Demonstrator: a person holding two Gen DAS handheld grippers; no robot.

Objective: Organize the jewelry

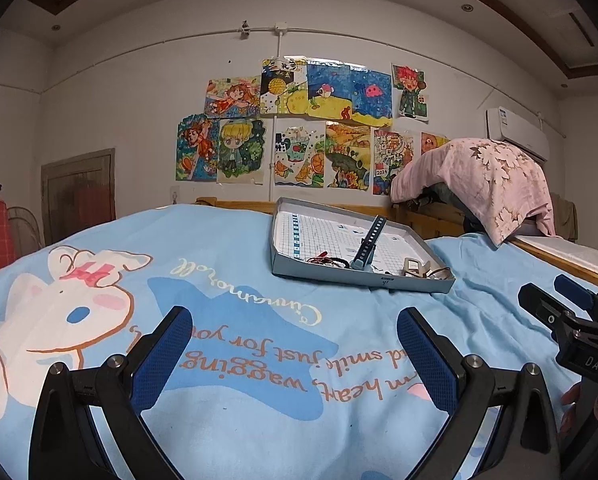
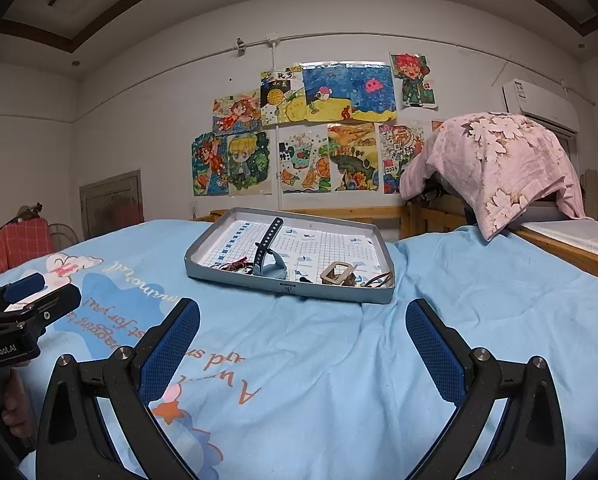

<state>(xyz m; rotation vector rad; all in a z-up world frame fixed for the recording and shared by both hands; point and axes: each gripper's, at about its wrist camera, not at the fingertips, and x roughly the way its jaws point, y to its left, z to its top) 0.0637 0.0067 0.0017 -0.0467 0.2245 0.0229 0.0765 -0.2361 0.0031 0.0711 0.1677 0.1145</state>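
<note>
A bed (image 1: pixel 239 248) with a light blue cartoon sheet fills the lower part of both views. On the wall behind it hang colourful drawings (image 2: pixel 311 132), and to the right a pink floral cloth (image 2: pixel 499 160) drapes over something at the bed's wooden edge.

A shallow grey tray (image 2: pixel 387 256) lies flat on the sheet, ahead of both grippers and well apart from them. Inside it, near its front wall, sits the jewelry: a dark blue strap (image 2: pixel 267 245) standing tilted up from a pale blue base, a tangle of red and black bands (image 2: pixel 235 267) just left of it, a tan buckle-like piece (image 2: pixel 339 272) to the right, and thin loops (image 1: pixel 439 273) at the front right corner.

The left hand-held gripper (image 1: pixel 295 344) hovers over the sheet with jaws wide apart, holding nothing. The right hand-held gripper (image 2: pixel 303 340) is likewise spread wide and empty.
</note>
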